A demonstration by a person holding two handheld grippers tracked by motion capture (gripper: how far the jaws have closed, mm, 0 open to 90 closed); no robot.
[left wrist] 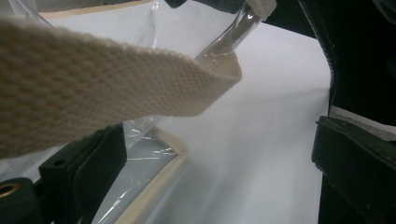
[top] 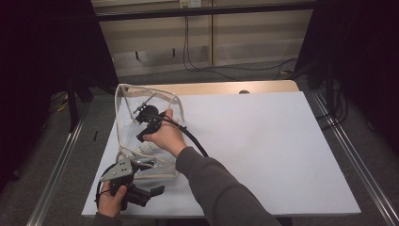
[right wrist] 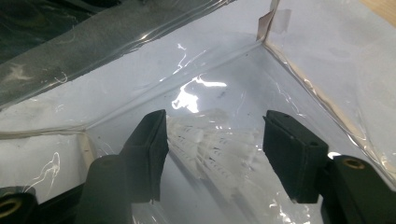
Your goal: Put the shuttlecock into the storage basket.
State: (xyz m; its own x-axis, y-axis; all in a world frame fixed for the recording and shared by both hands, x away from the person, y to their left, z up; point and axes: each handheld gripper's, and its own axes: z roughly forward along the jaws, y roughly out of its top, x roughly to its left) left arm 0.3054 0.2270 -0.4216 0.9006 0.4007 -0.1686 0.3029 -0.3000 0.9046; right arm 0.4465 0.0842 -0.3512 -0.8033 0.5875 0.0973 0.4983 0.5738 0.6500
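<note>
No text, label or number is legible anywhere (any view).

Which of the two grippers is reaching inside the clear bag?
The right gripper: its open jaws sit inside the clear bag, straddling a white shuttlecock. The left gripper stays outside, at the bag's near edge.

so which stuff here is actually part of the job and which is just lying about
In the job:
- clear bag with beige trim
- its woven strap, across the open left hand-held gripper
- white shuttlecock inside the bag, between the open jaws of the right hand-held gripper

Lying about:
- white table cover
- black cables on the floor behind the table
</note>
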